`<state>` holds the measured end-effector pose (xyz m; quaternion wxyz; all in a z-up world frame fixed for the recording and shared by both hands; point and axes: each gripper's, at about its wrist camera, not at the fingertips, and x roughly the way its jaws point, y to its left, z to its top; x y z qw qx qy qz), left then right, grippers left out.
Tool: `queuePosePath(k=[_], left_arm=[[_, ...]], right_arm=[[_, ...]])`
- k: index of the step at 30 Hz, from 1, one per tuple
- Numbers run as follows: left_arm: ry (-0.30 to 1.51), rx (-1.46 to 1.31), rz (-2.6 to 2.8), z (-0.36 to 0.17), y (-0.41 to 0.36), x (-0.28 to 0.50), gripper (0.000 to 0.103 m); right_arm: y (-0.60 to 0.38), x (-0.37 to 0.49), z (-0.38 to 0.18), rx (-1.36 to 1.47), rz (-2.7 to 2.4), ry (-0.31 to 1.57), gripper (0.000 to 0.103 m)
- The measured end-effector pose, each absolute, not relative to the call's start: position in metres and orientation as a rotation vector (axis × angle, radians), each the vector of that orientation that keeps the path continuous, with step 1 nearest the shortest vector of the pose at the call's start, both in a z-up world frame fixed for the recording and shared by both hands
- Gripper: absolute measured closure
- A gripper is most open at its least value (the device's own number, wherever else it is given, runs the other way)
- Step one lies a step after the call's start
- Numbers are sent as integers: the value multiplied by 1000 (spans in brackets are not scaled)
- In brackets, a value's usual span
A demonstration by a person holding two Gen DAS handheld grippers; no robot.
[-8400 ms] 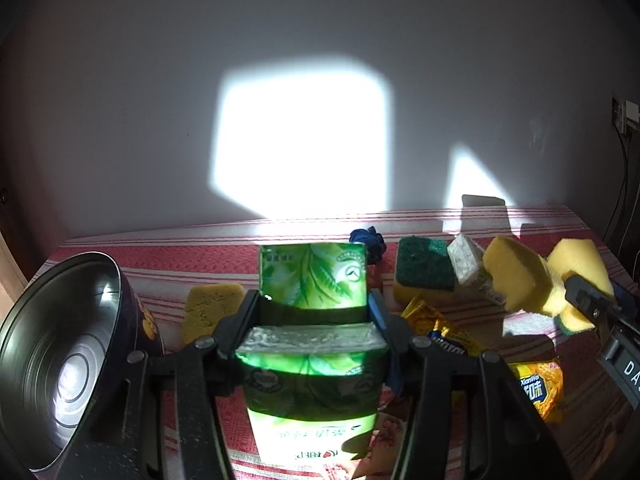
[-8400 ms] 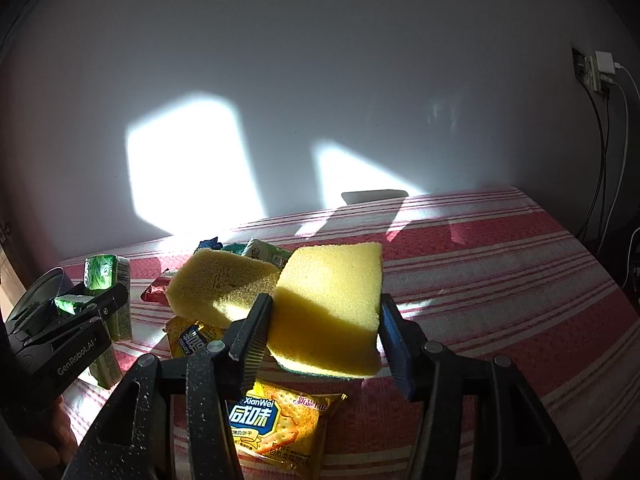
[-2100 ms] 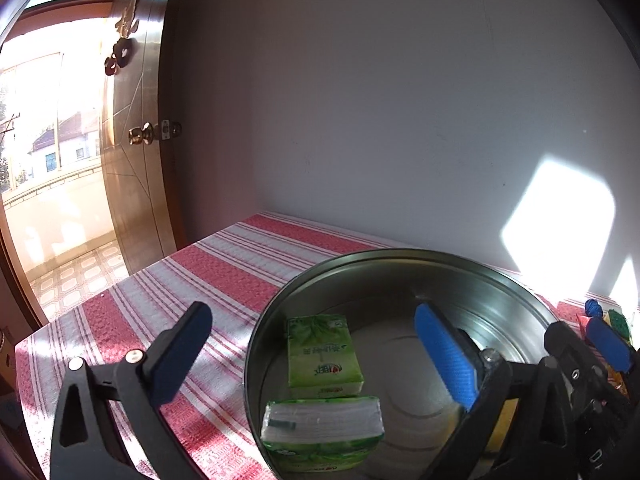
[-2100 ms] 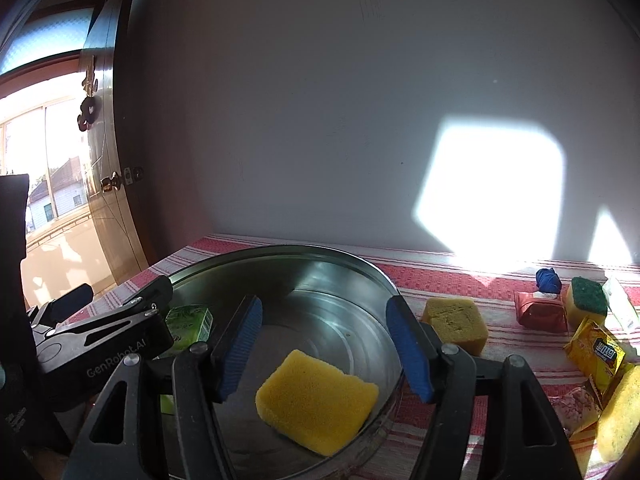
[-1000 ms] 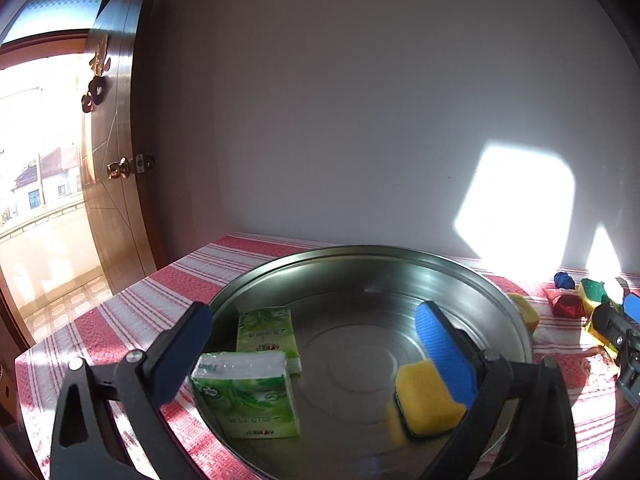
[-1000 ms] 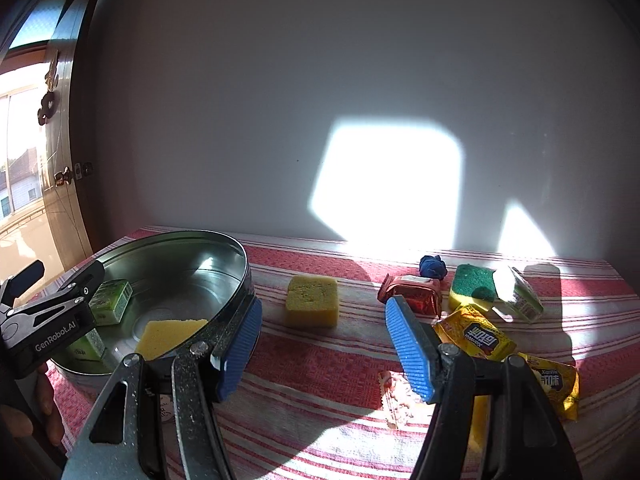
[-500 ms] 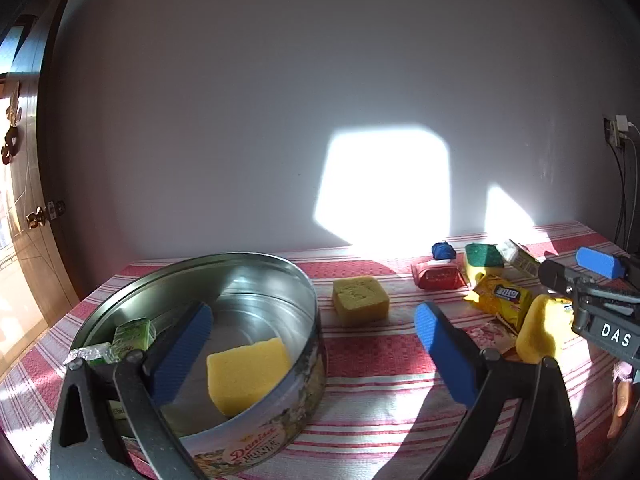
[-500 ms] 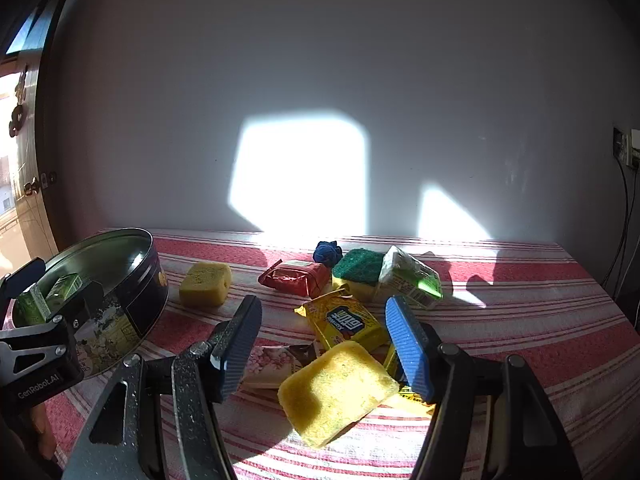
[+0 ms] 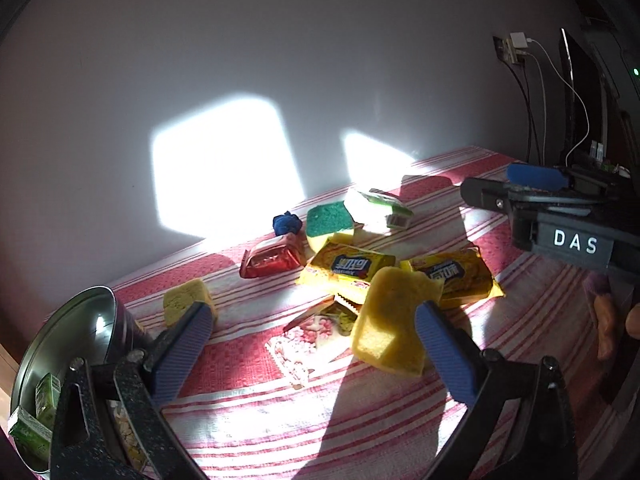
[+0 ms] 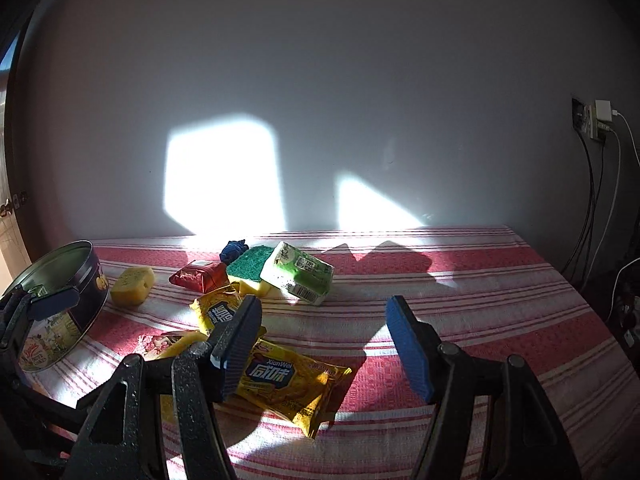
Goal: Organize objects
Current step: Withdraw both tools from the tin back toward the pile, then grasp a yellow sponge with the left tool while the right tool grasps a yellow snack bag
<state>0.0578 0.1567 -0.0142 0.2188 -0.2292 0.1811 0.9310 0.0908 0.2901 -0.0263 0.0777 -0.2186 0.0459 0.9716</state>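
Left wrist view looks forward and down along the left gripper [image 9: 316,344], rolled, close over the striped tablecloth [image 9: 360,432]; tin [image 9: 60,344] at its lower left, right gripper [image 9: 532,190] entering from its right. Right wrist view looks forward and down along the right gripper [image 10: 324,344], level horizon, facing the wall [image 10: 320,80]. Both share the snack-and-sponge pile [image 9: 360,268] ahead, tin, sunlit wall.

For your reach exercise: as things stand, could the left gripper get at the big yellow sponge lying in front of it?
Probably yes. The left gripper is open and empty, and the yellow sponge lies just ahead by its right-hand finger, uncovered on top of the snack packets, with nothing in between.
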Motion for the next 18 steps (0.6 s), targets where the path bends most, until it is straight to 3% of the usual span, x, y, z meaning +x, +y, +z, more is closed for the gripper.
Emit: queuePosePath(k=[11, 13, 15, 18], left_arm=[[649, -810, 2402, -40, 217, 43, 2], [690, -847, 2379, -46, 222, 40, 10], [705, -886, 2353, -51, 226, 37, 26], [674, -925, 2328, -54, 225, 32, 38]], right_arm=[[326, 86, -33, -750, 2914, 243, 36], [329, 84, -35, -775, 2919, 257, 36], [331, 81, -36, -796, 2926, 269, 36], [331, 80, -38, -812, 2931, 272, 36]])
